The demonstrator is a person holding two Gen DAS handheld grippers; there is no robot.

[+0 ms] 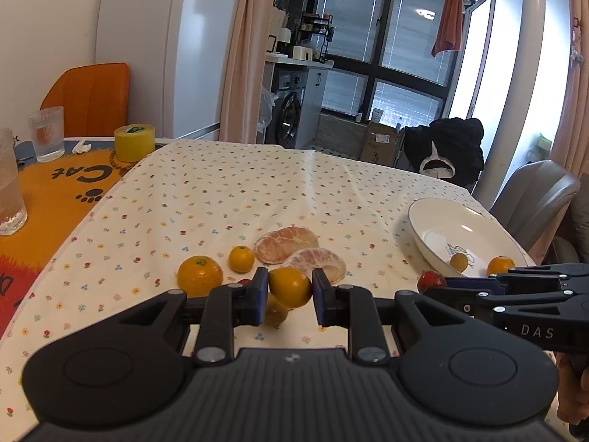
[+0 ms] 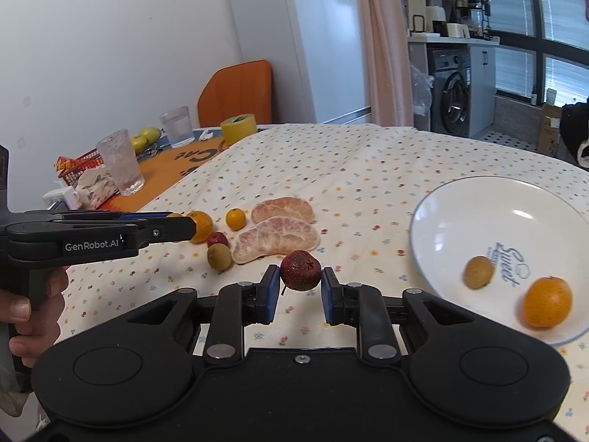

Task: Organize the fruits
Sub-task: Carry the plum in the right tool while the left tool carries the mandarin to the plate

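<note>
Right wrist view: right hand-held gripper (image 2: 297,289) has its blue pads closed partway on a dark red fruit (image 2: 300,270), lifted off the bench (image 2: 331,169). White plate (image 2: 434,221) lies just to its right, holding a brown fruit (image 2: 478,272) and small orange (image 2: 547,302). Left hand-held gripper (image 1: 288,294) grips a yellow-orange fruit (image 1: 289,286), farther from the plate, level, pointing forward

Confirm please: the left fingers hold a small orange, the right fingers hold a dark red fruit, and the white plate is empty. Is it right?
Not quite. The white plate is not empty: the right wrist view shows a brown fruit and an orange in it. The small orange and the dark red fruit are held as you say.
</note>
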